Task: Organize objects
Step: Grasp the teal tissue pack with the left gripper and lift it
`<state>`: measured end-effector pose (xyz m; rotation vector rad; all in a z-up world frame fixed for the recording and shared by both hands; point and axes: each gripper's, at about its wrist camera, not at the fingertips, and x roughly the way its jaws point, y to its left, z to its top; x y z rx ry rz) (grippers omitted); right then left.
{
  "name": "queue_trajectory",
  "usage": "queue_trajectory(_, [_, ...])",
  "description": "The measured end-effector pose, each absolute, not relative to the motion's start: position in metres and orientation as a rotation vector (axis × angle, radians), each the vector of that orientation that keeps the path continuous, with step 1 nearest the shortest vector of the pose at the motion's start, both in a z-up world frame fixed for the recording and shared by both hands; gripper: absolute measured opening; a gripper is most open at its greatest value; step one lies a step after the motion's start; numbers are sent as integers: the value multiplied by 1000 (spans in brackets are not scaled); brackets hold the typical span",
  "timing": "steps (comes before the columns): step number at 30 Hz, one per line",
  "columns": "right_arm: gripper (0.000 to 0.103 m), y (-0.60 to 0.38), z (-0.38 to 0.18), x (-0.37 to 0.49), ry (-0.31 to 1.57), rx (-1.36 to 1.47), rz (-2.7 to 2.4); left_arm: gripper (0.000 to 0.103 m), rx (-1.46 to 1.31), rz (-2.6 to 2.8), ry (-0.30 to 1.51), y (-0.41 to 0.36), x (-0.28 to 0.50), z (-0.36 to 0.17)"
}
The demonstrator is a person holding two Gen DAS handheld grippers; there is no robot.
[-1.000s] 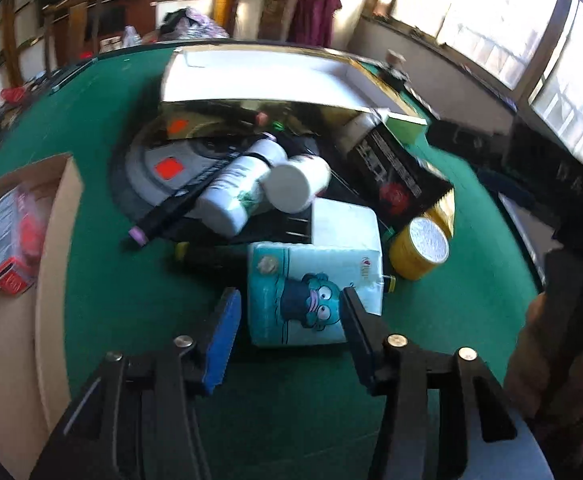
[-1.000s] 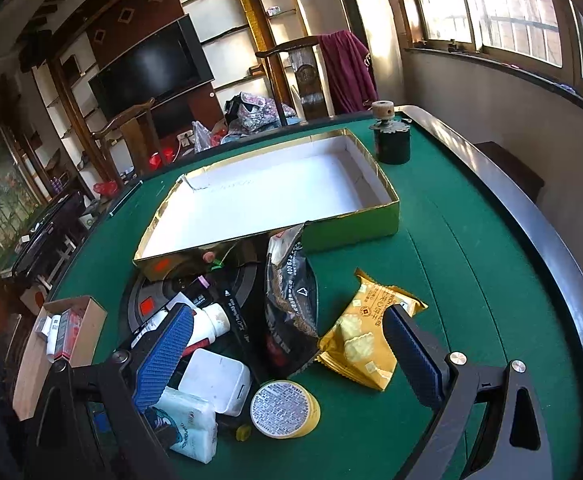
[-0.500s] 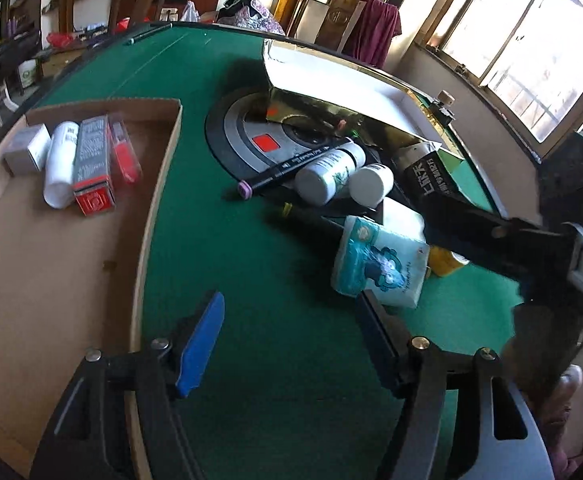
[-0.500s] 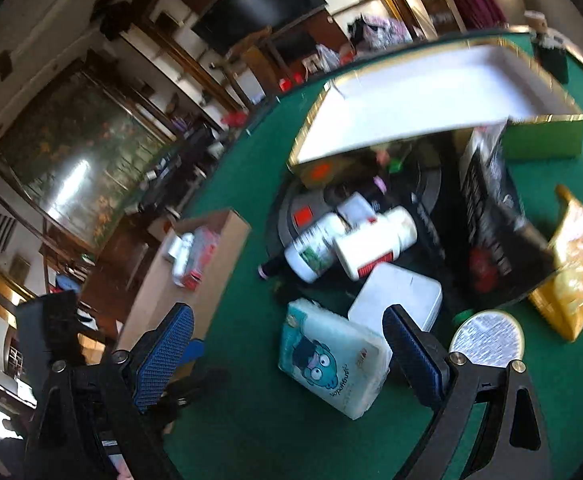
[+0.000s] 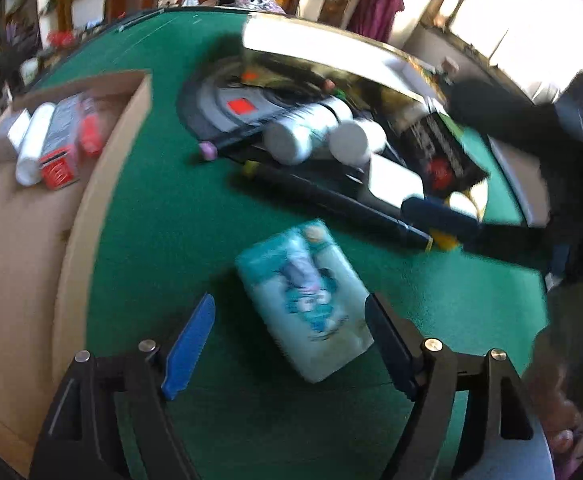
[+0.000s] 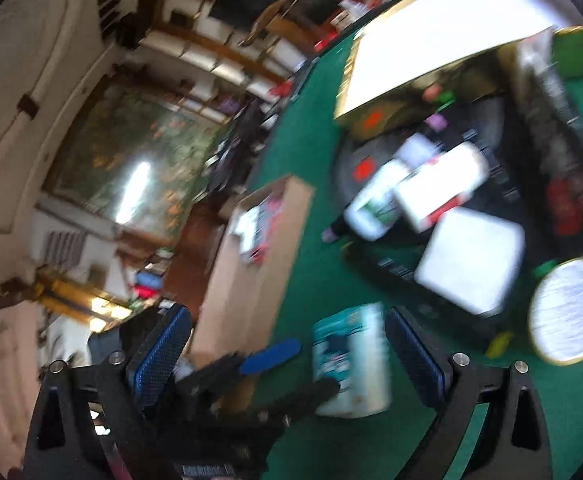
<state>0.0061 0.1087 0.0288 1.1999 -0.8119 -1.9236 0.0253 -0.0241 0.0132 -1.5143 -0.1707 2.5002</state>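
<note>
Cardboard tray (image 5: pixel 103 168) holds a white tube (image 5: pixel 33 148) and red box (image 5: pixel 57 160)

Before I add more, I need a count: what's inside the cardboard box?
The cardboard box holds a grey block, white tube, red-ended carton, red item. Anything beneath stays hidden.

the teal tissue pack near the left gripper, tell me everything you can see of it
The tissue pack is a soft-looking rectangular packet in glossy teal and pale wrap with a blurred cartoon figure printed on top. It lies flat on the green felt table, skewed diagonally, apart from the clutter behind it. It sits between the fingers of the left gripper, whose jaws have just been opening; neither pad presses on it.
</note>
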Motion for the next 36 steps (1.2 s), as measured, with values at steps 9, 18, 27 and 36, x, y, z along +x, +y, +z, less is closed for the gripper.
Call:
queue_trajectory(9, [100, 151, 54, 4, -867, 1098, -2127, 44, -1421, 2583, 159, 16, 22, 9])
queue_trajectory(18, [100, 128, 63, 8, -641, 1121, -2263, 41, -1276, 2550, -179, -64, 56, 51])
queue_trajectory(27, [97, 66, 64, 12, -241, 1214, -2419, 41, -1152, 2691, -213, -156, 105, 85])
queue_trajectory(36, [83, 47, 54, -37, -554, 1401, -2289, 42, -1108, 2738, -347, -209, 123, 76])
